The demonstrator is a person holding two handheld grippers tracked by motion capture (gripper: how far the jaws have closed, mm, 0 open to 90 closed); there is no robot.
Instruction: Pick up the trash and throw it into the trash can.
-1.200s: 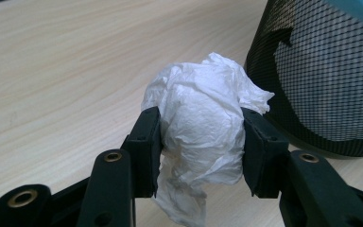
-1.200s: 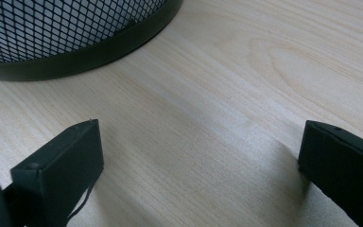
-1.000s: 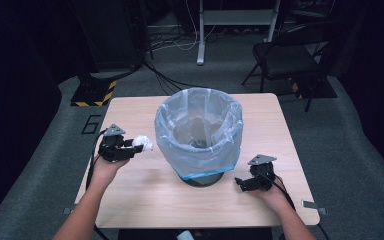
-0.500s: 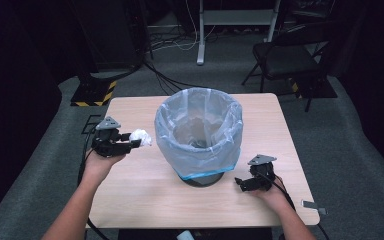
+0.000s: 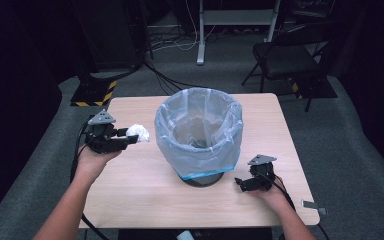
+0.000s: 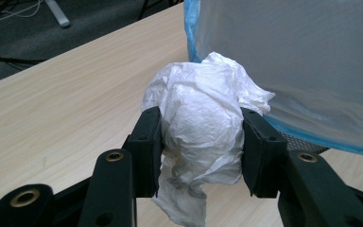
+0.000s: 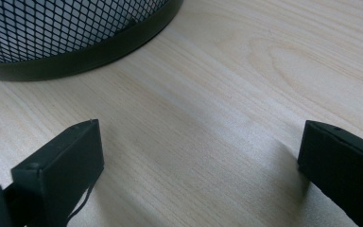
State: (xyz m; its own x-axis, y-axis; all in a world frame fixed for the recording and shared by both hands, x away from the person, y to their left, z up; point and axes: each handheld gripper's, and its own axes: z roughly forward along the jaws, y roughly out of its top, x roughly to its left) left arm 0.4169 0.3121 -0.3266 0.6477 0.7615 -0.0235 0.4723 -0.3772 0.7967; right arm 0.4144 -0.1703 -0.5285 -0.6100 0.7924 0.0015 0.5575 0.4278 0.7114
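Observation:
A crumpled white paper wad (image 6: 201, 127) is clamped between the jaws of my left gripper (image 6: 201, 151), which is shut on it. In the high view that left gripper (image 5: 130, 136) holds the wad (image 5: 138, 132) above the table, just left of a black mesh bin lined with a pale blue plastic bag (image 5: 199, 131). The bag's wall (image 6: 302, 61) fills the right of the left gripper view. My right gripper (image 5: 241, 183) rests low near the table's front right, beside the bin's base (image 7: 75, 56), open with bare wood between its fingers (image 7: 59, 165).
The light wooden table (image 5: 140, 200) has free surface in front of and behind the bin. Cables trail off the left edge. A black folding chair (image 5: 290, 57) and a metal stand stand on the grey floor beyond the table.
My left gripper has lifted and moved away from me with the paper wad, nearer the bin's rim height. The right gripper has stayed in place.

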